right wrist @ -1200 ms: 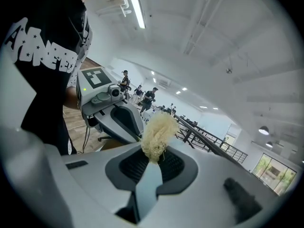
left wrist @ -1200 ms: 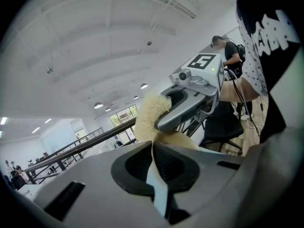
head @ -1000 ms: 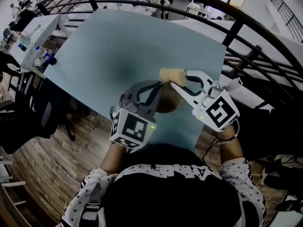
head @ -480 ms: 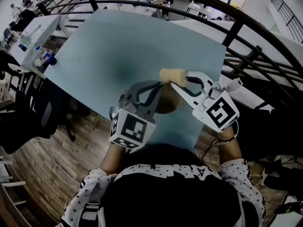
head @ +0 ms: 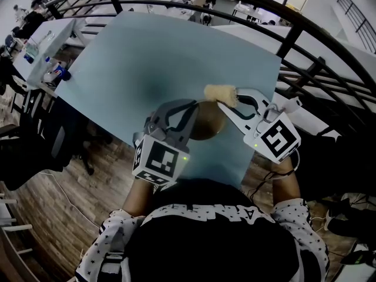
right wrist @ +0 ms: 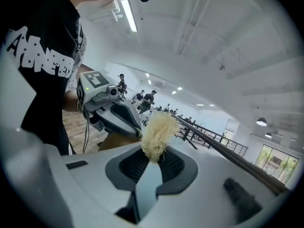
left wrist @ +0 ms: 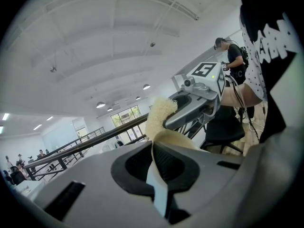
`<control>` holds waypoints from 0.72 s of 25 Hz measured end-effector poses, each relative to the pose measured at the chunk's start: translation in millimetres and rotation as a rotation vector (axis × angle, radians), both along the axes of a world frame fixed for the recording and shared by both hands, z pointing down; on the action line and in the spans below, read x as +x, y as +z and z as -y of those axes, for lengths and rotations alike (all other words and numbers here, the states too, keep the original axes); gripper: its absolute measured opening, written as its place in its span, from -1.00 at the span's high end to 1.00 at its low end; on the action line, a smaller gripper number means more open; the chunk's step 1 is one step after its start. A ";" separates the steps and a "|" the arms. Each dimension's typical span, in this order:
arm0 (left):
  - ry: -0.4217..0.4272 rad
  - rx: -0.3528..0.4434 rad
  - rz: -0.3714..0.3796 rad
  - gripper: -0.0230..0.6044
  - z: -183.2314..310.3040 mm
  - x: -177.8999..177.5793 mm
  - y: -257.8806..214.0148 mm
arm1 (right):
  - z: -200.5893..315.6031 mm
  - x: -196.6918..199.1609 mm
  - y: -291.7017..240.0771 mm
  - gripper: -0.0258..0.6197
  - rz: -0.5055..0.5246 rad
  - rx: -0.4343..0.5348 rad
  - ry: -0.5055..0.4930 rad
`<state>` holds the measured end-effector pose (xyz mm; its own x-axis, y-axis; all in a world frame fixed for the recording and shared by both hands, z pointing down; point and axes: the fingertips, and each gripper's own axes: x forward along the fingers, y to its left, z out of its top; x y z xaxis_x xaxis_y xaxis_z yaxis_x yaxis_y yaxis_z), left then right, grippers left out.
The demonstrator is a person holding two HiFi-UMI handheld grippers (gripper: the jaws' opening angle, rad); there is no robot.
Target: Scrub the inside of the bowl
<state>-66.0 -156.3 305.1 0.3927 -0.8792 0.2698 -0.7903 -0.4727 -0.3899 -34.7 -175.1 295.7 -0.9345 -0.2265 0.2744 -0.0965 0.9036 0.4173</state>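
Brown and thin-walled, the bowl (head: 208, 127) lies close to the near edge of the counter (head: 147, 57), between the two tools. Whether it rests flat or is tipped up cannot be told. The left tool (head: 191, 111) is clamped on its rim. The bowl looks light and rigid, and probably smooth, so a rim-only hold may let it pivot under pressure; a firm pinch there seems wise.

A pale, fibrous scrubber (head: 218, 93) is pinched in the right tool (head: 230, 98) and hangs at the bowl's far rim, not yet inside. It appears soft and springy and, gripped by one end, will likely bend when pressed.

From the head view the layout is plain, but the left tool hides its own grip. That grip shows in the left gripper view, where a thin pale rim edge sits between closed jaws. Only the right gripper view shows the fibres squeezed at the jaw tips, with most of the tuft free beyond.
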 end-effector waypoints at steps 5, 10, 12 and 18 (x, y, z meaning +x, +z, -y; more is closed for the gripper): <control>-0.005 0.016 -0.003 0.85 0.8 -0.7 -4.0 | 3.1 7.3 4.0 0.73 -0.038 0.014 0.005; -0.007 0.020 -0.064 0.85 -1.3 -7.3 -12.8 | 4.0 11.1 5.9 0.73 -0.045 0.019 0.008; 0.016 0.017 -0.078 0.85 -2.5 -5.4 -16.1 | 5.2 13.9 6.4 0.73 -0.042 0.018 0.007; 0.124 0.008 -0.090 0.85 -10.1 8.3 -19.7 | 3.6 15.2 8.8 0.74 -0.080 0.062 -0.072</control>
